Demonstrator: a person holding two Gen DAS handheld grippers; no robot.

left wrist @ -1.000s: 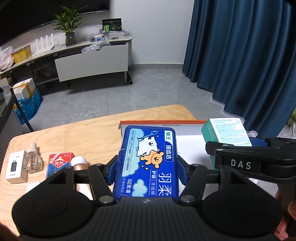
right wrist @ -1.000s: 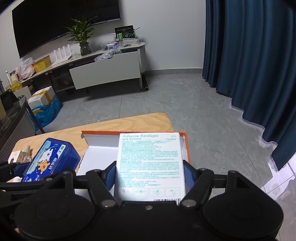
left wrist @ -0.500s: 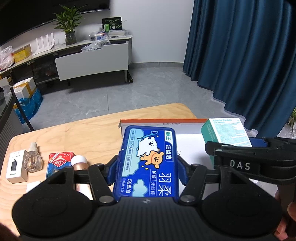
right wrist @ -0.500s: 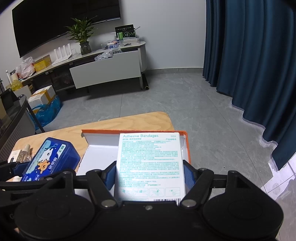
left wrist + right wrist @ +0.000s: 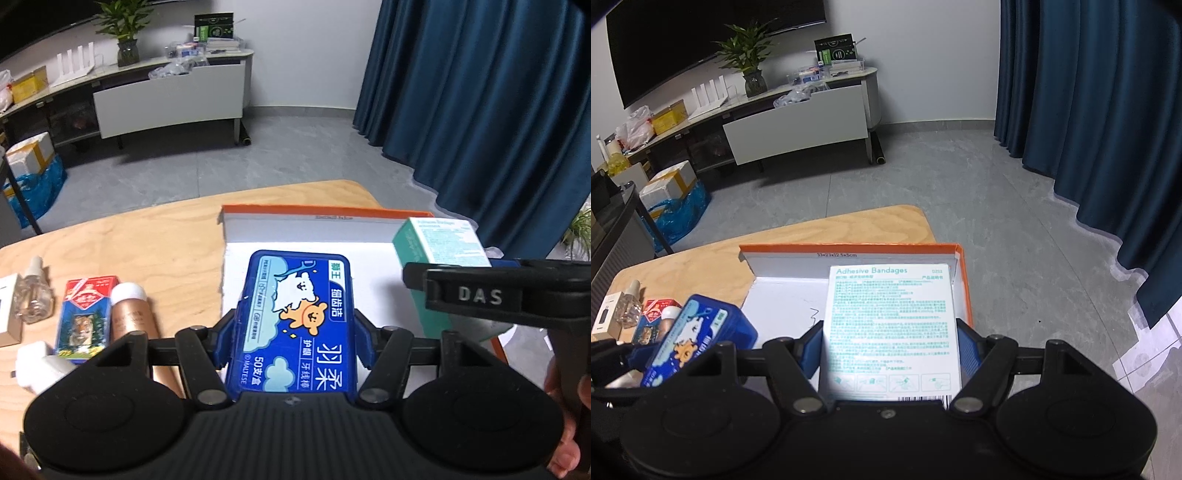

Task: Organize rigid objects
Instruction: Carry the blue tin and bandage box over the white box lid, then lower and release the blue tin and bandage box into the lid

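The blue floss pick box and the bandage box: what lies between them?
In the left wrist view, only the bare white floor of the orange-edged tray shows between the blue floss pick box and the bandage box.

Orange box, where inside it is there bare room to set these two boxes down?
The orange box's white floor is bare from its back wall forward, below the blue floss-pick box and adhesive bandages box. Crowded: the table's left end, around the glass bottle, tiger-print box and copper bottle.

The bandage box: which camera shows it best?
The right wrist view: the bandage box faces the camera, clamped in the right gripper, its printed title readable. The left wrist view catches only its green side and top corner, partly behind the other gripper.
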